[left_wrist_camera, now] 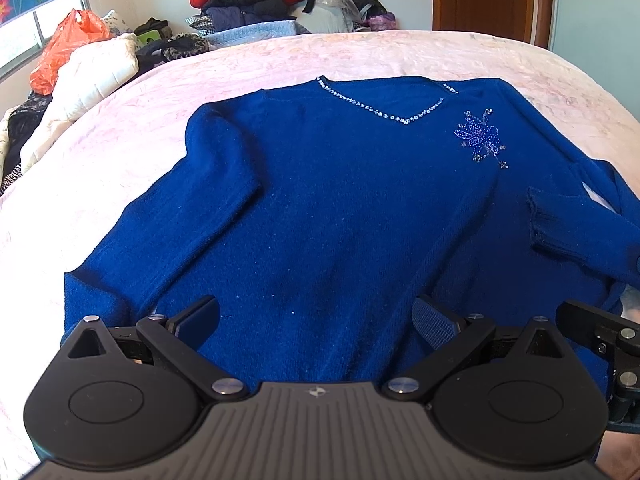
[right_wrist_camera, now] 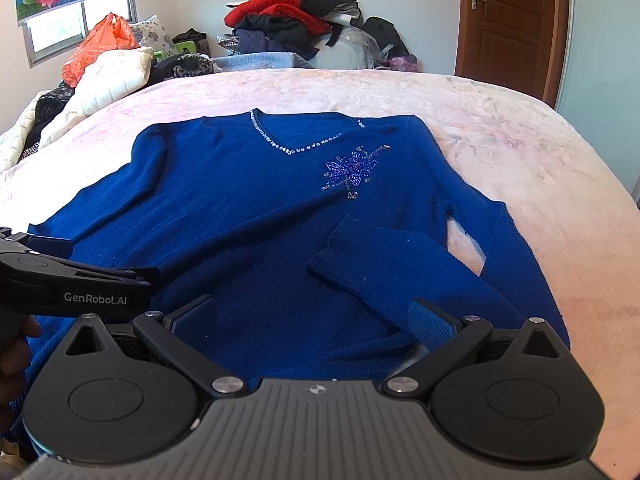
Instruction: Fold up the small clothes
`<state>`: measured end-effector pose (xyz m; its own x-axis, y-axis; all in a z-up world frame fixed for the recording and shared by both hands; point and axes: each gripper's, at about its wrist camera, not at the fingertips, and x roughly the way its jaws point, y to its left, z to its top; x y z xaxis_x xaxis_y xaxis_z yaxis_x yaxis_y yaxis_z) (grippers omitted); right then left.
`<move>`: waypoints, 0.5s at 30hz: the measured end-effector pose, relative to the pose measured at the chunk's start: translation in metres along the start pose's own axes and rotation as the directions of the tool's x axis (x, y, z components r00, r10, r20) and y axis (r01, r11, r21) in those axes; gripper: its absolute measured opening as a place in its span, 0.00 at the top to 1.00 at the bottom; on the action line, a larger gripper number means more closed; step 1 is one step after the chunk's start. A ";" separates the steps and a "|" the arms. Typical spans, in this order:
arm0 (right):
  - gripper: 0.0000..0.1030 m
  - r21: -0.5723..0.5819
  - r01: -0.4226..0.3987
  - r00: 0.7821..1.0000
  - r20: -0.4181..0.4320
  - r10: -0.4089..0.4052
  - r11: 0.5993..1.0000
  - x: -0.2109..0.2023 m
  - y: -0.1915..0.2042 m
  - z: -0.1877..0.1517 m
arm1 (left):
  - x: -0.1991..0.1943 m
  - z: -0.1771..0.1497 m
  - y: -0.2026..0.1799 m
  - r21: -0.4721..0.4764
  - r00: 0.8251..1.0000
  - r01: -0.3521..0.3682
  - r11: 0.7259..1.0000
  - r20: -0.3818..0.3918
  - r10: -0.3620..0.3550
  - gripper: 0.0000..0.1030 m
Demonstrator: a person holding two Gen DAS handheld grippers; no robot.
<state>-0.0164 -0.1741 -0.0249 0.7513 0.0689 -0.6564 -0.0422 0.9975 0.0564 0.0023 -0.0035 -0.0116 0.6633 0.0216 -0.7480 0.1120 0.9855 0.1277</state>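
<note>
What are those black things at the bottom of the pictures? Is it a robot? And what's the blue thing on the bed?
It's not a whole robot. A person holds one grabbing tool in each hand, and each tool has a small camera looking out along its two fingers. The black shapes are those tools. One picture comes from the left tongs, the other from the right tongs. Each camera also catches the other tool at the edge of its picture. Both tongs are open and hold nothing.

The blue thing is a sweater with sparkly beads along its neckline, spread flat on a pink bedspread. One sleeve is already folded across its front. Behind the bed sits a pile of clothes.
</note>
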 end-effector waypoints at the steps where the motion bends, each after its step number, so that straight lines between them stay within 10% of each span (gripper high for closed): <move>1: 0.00 -0.001 0.000 1.000 0.000 0.000 1.000 0.000 0.000 0.000 | 0.000 0.000 0.000 0.000 1.000 -0.004 1.000 0.000 0.004 0.00; 15: 0.00 0.002 0.000 1.000 -0.003 0.000 1.000 0.000 0.001 0.000 | 0.000 -0.002 -0.003 0.018 1.000 -0.029 0.999 0.005 0.029 0.00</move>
<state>-0.0170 -0.1736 -0.0249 0.7493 0.0694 -0.6586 -0.0410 0.9974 0.0584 0.0004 -0.0062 -0.0129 0.6697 0.0489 -0.7410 0.1063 0.9812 0.1608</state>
